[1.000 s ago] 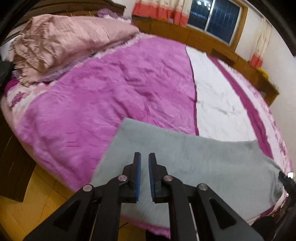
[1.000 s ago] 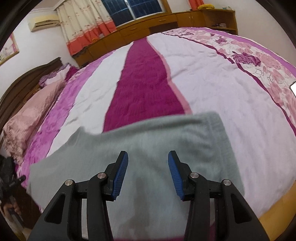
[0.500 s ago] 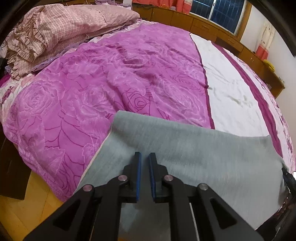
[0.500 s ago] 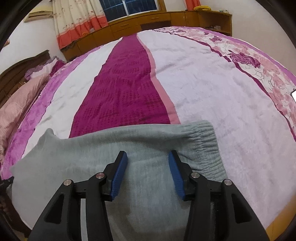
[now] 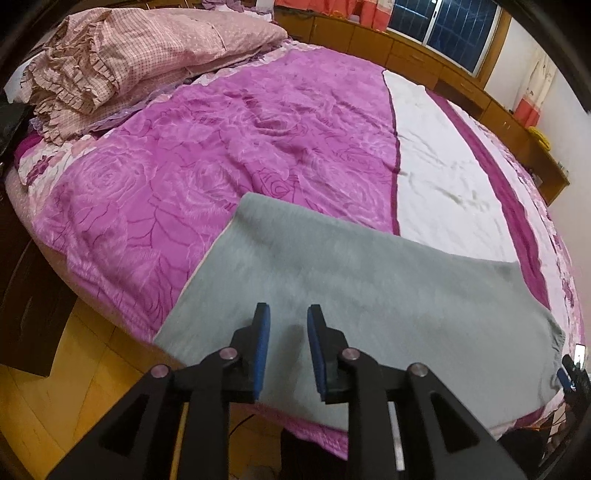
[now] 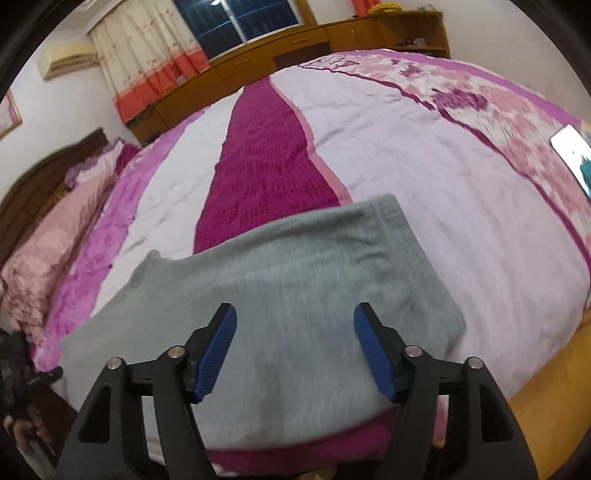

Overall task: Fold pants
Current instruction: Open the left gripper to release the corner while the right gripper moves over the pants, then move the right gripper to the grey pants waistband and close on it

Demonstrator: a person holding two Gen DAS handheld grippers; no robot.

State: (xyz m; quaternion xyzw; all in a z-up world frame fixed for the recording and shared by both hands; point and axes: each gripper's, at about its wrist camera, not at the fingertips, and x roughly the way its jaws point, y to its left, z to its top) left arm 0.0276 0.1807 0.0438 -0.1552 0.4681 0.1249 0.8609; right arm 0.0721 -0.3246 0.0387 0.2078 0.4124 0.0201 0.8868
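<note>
Pants [image 6: 266,295] waistband shows only from right tongs [image 6: 294,354]; both tongs parted.

One pair of pants, two grippers, one bed in my feeds.

I count a single pair of grey pants [image 5: 354,295] spread on one bed [image 5: 229,140]. I have two grippers: the left gripper [image 5: 284,347] and the right gripper [image 6: 293,350], each with two blue-padded fingers, four pads in all, both parted with nothing between them. On the bed I see one heap of pink bedding [image 5: 140,59] by the headboard and one phone [image 6: 572,155] at the far edge. I count one window [image 6: 240,22], one air conditioner [image 6: 70,59] and one wooden cabinet run [image 6: 295,48] beneath the window.
</note>
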